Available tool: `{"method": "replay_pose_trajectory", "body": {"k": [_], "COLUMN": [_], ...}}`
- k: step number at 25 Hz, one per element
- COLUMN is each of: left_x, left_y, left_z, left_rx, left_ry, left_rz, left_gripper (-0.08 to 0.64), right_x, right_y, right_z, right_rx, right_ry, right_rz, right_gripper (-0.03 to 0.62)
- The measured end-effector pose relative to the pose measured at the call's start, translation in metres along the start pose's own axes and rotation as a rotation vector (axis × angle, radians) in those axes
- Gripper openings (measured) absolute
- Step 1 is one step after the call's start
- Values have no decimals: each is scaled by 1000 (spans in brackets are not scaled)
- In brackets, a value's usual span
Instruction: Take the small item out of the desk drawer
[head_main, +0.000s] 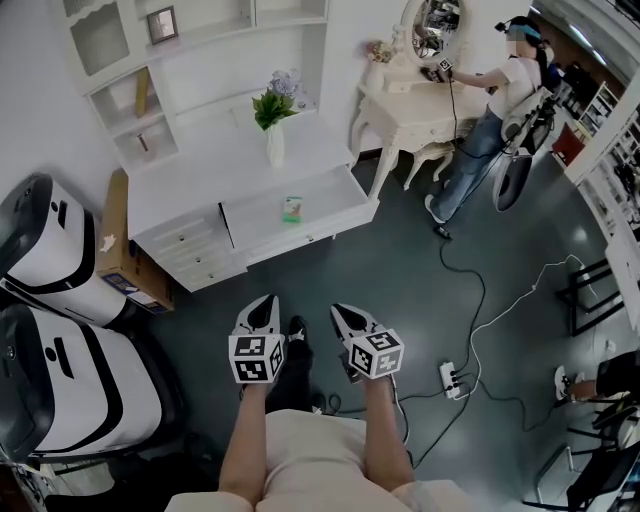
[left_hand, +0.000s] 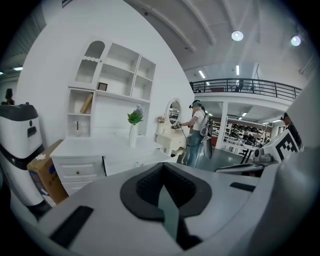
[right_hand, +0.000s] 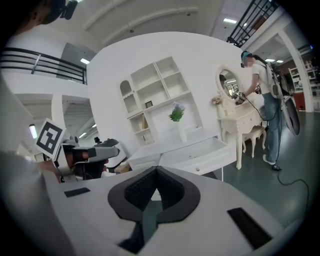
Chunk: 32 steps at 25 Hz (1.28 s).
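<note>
In the lower middle of the head view the left gripper and the right gripper are held side by side over the dark floor, each tipped toward the white desk in the upper left of the frame; neither touches the desk or anything else.

In the left gripper view the left gripper has its dark pads pressed together at the tips, with nothing pinched between them; in the right gripper view the right gripper looks the same, tips meeting and empty.

The drawer stands pulled out from the desk front, just above the centre of the head view; the small item, green and pale, lies on the drawer bottom near its middle, well apart from both grippers.

A vase with green leaves stands on the desk top above the drawer; a cardboard box leans at the desk's left end.

In the upper right a person stands at a cream dressing table; a power strip lies on the floor at lower right.
</note>
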<state>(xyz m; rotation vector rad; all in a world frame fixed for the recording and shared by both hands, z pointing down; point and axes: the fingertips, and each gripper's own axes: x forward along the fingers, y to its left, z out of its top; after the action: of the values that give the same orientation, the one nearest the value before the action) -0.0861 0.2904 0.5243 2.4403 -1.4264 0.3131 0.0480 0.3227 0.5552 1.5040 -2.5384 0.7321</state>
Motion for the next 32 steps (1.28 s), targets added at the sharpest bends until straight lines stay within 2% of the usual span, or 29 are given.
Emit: {"method": "replay_pose_trajectory", "body": {"k": [4,13,18,27,32], "left_x": [35,136,194,288,329], "left_y": [5,46,74,136,168], "left_z": [13,59,87,131,146], "left_rx": [-8,-3,-2,-46,-61], "left_ry": [-3,-3,8,15,19], "left_rz": [-1,35,51,62,67], "left_gripper": [15,17,17,17,17], "right_x": [13,94,147,250,294], "right_y": [-32,-95,-129,-166,-180], "right_z": [22,66,104,160,191], "right_rx": [56,16,12,-15,-35], "right_ry": [-39,5,9,45,-18], "right_rz": [-4,-5,-14,8,-8], "right_gripper": [25,25,25,25,25]}}
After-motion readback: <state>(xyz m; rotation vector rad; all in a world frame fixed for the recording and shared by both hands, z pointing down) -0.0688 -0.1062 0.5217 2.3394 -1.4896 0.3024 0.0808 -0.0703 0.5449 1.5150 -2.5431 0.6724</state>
